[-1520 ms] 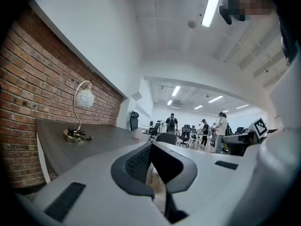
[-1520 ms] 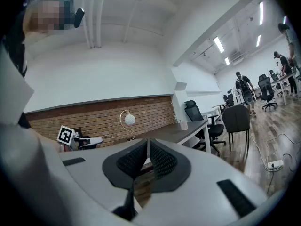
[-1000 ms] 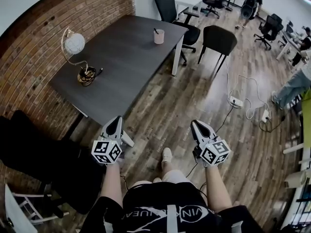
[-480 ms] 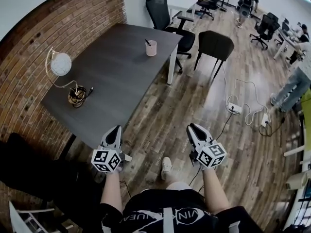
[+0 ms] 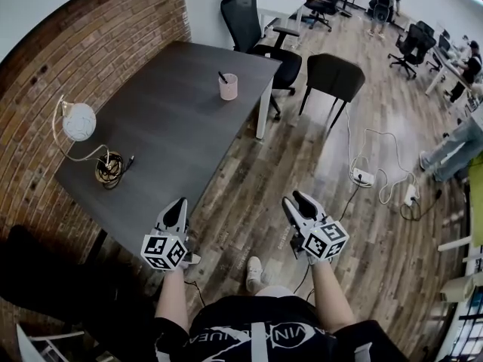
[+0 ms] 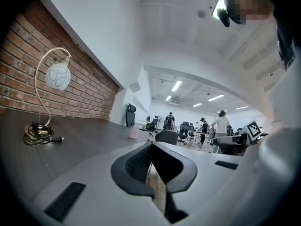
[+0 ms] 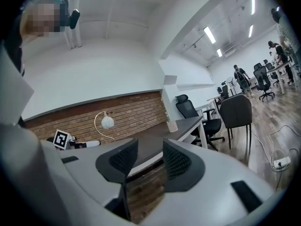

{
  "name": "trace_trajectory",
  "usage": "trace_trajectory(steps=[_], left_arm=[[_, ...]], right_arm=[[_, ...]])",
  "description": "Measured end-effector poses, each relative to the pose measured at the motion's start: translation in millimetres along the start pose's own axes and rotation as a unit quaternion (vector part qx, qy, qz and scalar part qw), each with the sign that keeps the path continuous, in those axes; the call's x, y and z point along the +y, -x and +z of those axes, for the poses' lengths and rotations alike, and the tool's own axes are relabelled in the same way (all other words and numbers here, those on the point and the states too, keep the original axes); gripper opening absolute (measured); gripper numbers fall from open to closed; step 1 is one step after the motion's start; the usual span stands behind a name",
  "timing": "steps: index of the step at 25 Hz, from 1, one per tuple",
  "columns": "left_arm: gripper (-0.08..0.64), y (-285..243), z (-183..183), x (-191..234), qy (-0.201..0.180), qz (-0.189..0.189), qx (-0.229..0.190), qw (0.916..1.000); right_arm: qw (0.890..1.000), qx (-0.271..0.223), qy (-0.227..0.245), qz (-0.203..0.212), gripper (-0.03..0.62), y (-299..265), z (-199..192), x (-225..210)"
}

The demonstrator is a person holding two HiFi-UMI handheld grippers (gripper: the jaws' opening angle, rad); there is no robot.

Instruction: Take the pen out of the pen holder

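A pink pen holder stands near the far right edge of the dark table, with a dark pen sticking out of it. It also shows small and far off as the holder in the left gripper view and the holder in the right gripper view. My left gripper hovers by the table's near corner, its jaws shut and empty. My right gripper is over the wooden floor to the right of the table. Its jaws are opening with nothing between them.
A globe lamp and a coiled cable sit at the table's left, by the brick wall. A black office chair and a dark chair stand past the table. A power strip with cords lies on the floor at right.
Both grippers have moved forward and the table has come nearer. The right gripper's jaws, shut before, now stand apart. The left gripper's jaws stay shut.
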State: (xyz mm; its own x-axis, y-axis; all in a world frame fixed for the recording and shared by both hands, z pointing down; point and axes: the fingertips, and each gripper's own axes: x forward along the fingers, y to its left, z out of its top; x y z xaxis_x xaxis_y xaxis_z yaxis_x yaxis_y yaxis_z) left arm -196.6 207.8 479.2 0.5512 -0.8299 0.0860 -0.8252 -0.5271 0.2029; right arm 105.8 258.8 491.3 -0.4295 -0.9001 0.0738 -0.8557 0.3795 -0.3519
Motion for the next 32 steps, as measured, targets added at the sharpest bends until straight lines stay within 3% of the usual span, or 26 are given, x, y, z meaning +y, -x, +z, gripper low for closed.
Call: trace_trajectory(steps=[12, 32], left_arm=[[0.012, -73, 10, 12, 0.004, 0.015, -0.002, 0.9999], [0.012, -114, 1, 24, 0.019, 0.039, -0.008, 0.9990]], right_arm=[[1.000, 0.004, -0.007, 0.012, 0.160, -54, 29, -56], [0.999, 0.014, -0.021, 0.026, 0.160, -89, 31, -92]])
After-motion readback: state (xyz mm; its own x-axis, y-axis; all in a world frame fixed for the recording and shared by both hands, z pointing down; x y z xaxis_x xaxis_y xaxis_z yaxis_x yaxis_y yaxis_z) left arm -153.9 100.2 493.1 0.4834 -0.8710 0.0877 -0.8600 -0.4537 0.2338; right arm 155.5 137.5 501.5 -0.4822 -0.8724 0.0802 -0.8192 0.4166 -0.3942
